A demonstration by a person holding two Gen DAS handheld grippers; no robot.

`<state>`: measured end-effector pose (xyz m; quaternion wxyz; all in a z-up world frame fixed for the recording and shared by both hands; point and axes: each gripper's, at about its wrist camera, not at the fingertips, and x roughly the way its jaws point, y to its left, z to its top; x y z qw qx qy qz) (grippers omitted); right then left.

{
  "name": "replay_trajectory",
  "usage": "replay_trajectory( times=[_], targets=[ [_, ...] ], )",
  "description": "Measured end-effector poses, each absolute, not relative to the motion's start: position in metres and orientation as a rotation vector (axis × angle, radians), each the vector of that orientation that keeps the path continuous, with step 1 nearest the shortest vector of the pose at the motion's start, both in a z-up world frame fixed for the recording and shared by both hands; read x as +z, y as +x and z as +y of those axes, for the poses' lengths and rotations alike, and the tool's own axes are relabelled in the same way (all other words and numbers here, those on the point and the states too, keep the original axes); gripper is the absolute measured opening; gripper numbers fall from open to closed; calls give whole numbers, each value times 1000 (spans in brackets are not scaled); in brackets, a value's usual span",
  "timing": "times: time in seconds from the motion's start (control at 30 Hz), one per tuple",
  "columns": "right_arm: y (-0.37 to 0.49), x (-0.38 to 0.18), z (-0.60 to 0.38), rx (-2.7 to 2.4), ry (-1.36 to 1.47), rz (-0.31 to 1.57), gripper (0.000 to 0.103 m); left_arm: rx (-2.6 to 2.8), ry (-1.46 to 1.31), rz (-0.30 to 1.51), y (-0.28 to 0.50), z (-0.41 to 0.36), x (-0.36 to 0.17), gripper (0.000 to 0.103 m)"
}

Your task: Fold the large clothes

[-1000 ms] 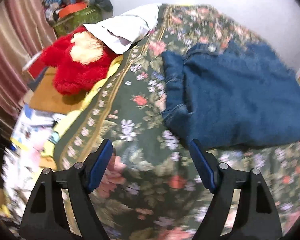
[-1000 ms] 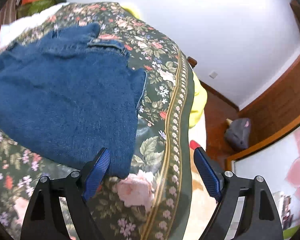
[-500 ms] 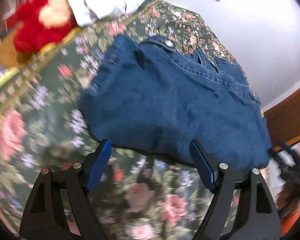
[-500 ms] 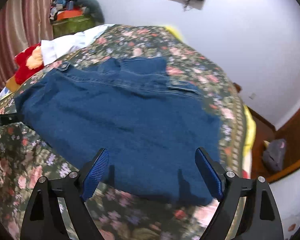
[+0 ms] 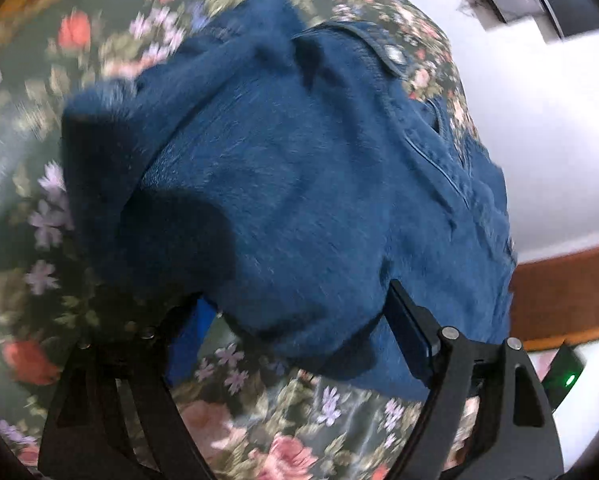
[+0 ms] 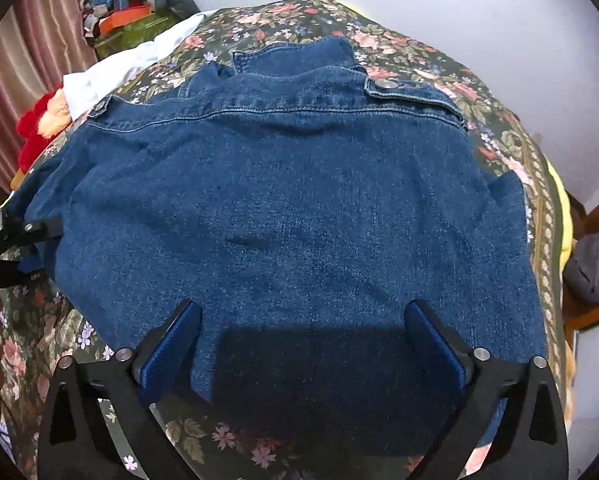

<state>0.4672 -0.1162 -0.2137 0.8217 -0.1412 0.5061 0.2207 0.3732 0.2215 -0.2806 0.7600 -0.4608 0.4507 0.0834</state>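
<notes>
A large blue denim jacket (image 6: 299, 208) lies spread on a floral bedspread (image 6: 399, 46), back side up, collar at the far side. My right gripper (image 6: 303, 344) is open over the jacket's near hem, its jaws wide apart with denim between them. My left gripper (image 5: 299, 336) is open at the jacket's (image 5: 299, 184) left edge, the cloth's bunched corner lying between its blue pads. The left gripper's black frame also shows in the right wrist view (image 6: 7, 240) at the jacket's left side.
A red plush toy (image 6: 39, 120) and a white pillow (image 6: 119, 64) lie at the bed's far left. A cluttered green box (image 6: 131, 20) stands behind. A yellow sheet (image 6: 559, 200) hangs off the right edge, with a grey bag (image 6: 587, 268) on the wooden floor.
Both grippers have swung in toward the jacket. The left has closed in on its left edge, the right on its near hem. Both stayed open.
</notes>
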Motion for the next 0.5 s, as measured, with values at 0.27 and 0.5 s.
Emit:
replay_trajectory(
  times=[0.27, 0.5],
  targets=[
    [465, -215, -119, 496, -294, 1052, 103, 238, -1010, 964, 387, 214, -283, 92],
    [462, -215, -119, 501, -293, 1054, 103, 405, -906, 889, 412, 210, -276, 89]
  ],
)
